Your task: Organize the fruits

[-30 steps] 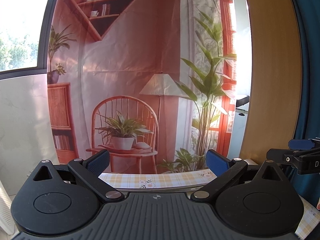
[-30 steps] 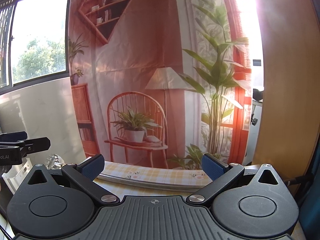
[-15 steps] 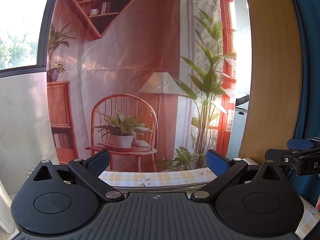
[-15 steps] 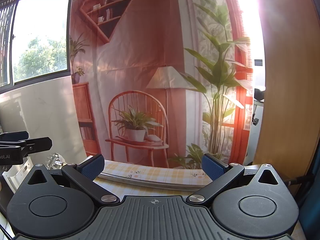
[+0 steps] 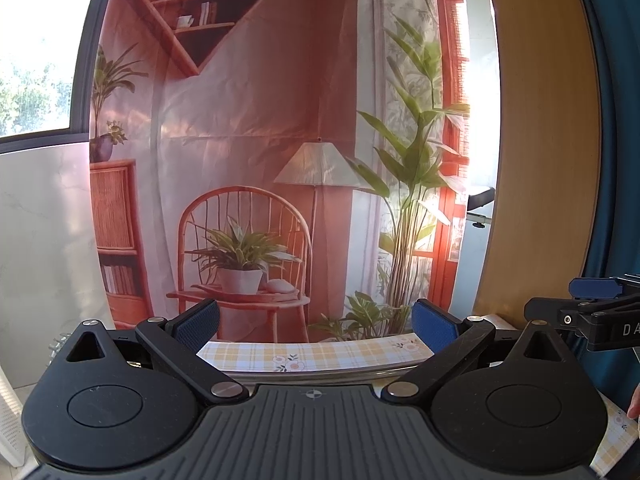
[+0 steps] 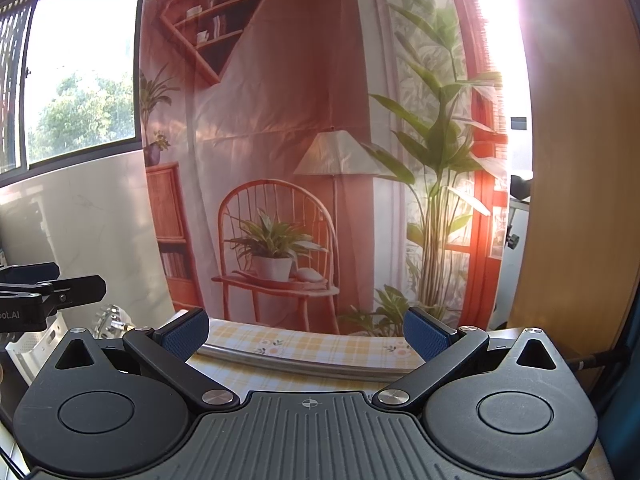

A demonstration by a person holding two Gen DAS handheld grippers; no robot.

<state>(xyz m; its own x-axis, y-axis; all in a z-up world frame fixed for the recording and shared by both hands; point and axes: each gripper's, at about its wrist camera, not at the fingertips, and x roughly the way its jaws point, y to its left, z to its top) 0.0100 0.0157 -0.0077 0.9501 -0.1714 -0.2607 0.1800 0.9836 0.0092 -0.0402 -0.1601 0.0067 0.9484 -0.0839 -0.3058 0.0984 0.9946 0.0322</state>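
My left claw (image 5: 316, 326) is held level with its blue pads spread wide and nothing between them, its tips reaching over the far edge of the tabletop (image 5: 320, 354), which is covered in a yellow checked cloth with small flowers. To the left of this claw stand a pale marble-look wall (image 5: 44, 232) and a bright window (image 5: 36, 48); straight ahead hangs a printed backdrop (image 5: 256, 120) picturing a chair, a potted plant, a lamp and shelves; off to its right rises a wooden panel (image 5: 544, 160), and my right claw's tips jut in from that side at the frame edge. My right claw (image 6: 306, 330), seen from its own camera, is likewise spread wide and holds nothing, its pads poised above the same checked cloth, where a metal rim (image 6: 304, 364) crosses just ahead of the pads. To its left my other claw's black tip pokes into view near a shiny metal object (image 6: 110, 320) that I cannot identify, with a white perforated basket (image 6: 32, 348) below it. No fruit appears in either view, so I cannot tell where it lies
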